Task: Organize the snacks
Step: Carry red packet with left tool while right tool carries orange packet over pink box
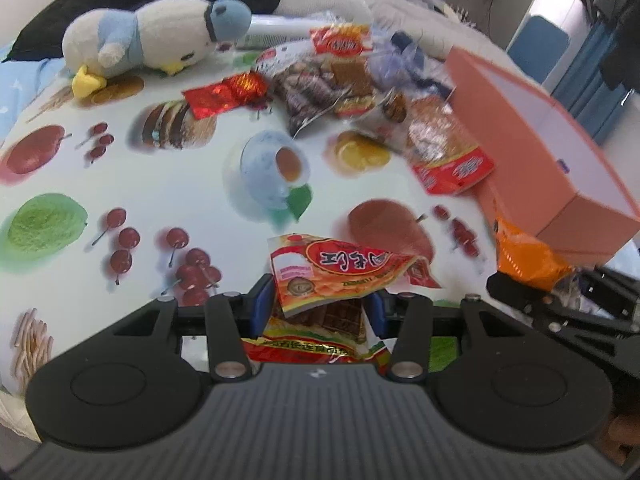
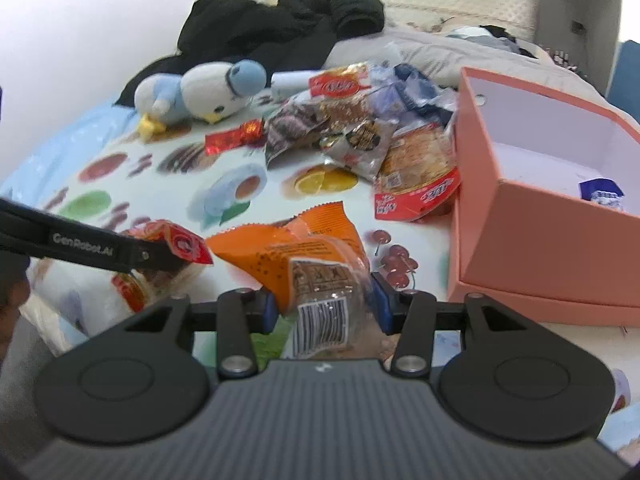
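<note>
My left gripper (image 1: 318, 308) is shut on a red-and-yellow snack packet (image 1: 332, 276), lifted above the fruit-print tablecloth (image 1: 160, 184). My right gripper (image 2: 324, 304) is shut on an orange snack packet (image 2: 296, 248) with a clear barcode end. Each wrist view catches the other side: the right gripper (image 1: 520, 288) with the orange packet (image 1: 528, 256) sits beside the pink box (image 1: 520, 152), and the left gripper (image 2: 152, 256) holds the red packet (image 2: 180, 244) at the left. The open pink box (image 2: 540, 240) stands to the right, with a small blue-and-white packet (image 2: 602, 194) inside.
A pile of mixed snack packets (image 2: 352, 128) lies at the far side of the cloth, next to the box. A blue-and-white plush penguin (image 2: 200, 92) lies at the back left. Dark clothing (image 2: 280, 28) and bedding are behind it.
</note>
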`<state>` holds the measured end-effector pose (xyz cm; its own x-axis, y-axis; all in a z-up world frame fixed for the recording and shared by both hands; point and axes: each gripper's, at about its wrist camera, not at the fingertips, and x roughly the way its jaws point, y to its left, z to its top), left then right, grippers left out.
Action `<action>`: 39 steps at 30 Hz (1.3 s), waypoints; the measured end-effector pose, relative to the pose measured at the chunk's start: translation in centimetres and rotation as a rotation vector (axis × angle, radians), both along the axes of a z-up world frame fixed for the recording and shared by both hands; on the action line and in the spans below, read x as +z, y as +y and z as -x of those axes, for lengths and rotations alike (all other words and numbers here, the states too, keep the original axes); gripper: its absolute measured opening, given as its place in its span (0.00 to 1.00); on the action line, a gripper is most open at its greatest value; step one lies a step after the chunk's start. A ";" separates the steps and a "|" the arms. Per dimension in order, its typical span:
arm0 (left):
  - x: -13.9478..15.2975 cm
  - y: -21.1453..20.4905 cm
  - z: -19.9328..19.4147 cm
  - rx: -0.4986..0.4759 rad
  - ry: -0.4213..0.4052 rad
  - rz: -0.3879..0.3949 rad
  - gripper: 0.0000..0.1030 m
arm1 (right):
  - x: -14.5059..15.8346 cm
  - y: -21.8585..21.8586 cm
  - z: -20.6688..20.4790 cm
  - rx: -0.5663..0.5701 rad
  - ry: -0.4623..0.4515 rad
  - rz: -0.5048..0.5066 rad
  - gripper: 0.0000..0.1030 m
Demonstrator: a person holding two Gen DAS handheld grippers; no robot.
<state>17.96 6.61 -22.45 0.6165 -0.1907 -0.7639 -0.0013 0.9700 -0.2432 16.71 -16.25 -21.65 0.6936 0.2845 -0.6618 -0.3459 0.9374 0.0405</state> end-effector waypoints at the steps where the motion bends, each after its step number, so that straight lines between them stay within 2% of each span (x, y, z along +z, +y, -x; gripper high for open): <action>1: 0.5 -0.3 0.2 0.002 -0.009 0.004 0.51 | 0.4 -0.1 0.3 -0.012 -0.006 -0.006 0.47; 11: 5.9 -1.8 2.2 0.008 -0.095 0.043 0.51 | 4.8 -1.8 2.0 -0.096 -0.083 -0.072 0.47; 22: 11.1 -4.7 2.9 -0.046 -0.195 0.090 0.51 | 9.0 -4.5 3.5 -0.163 -0.149 -0.102 0.47; 34: 12.9 -10.7 0.7 -0.158 -0.220 0.144 0.51 | 11.1 -10.2 4.3 -0.298 -0.174 -0.088 0.47; 39: 13.2 -13.6 -1.1 -0.209 -0.222 0.165 0.51 | 11.6 -12.8 4.4 -0.349 -0.181 -0.113 0.47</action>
<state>19.04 -6.95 -9.23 0.6990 -0.4403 -0.5635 0.2641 0.8912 -0.3687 12.34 -29.04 -10.03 0.8635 0.0757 -0.4987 -0.0193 0.9929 0.1175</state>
